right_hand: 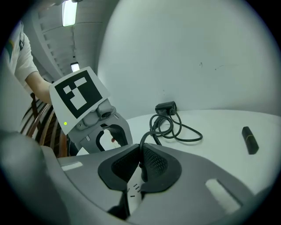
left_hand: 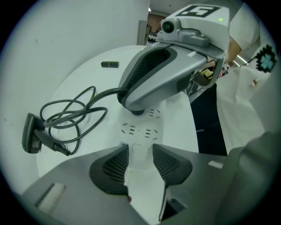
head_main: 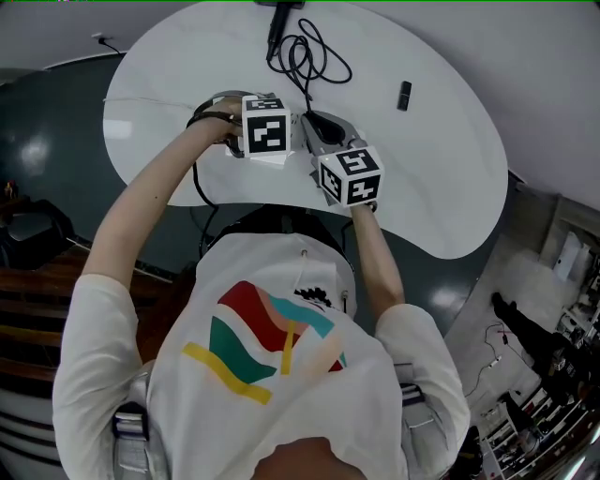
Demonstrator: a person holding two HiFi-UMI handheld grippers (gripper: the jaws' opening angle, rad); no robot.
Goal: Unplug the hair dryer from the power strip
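We press the left gripper (left_hand: 140, 149) straight down on the white power strip (left_hand: 141, 128). Its jaws stand fairly wide, one pad on each long side of the strip, and the white body fills the gap between them. Several empty socket slots show on the strip just beyond the pads.

Our right gripper (right_hand: 141, 151) comes in from the other side at a slant, tip to tip with the left one. Its jaws are nearly together and clamp the hair dryer's black plug (left_hand: 137, 110), which still sits in the strip. From the right gripper view the cord (right_hand: 172, 127) rises straight out from between the two ribbed pads, so the grip is right where the cord meets the plug.

From there the cord runs away across the white table (head_main: 431, 169) in loose loops to the black hair dryer (head_main: 278, 23), which lies at the far edge — well apart from both grippers. A small black object (head_main: 404, 95) lies alone on the table to the right of the loops; we cannot tell what it is.
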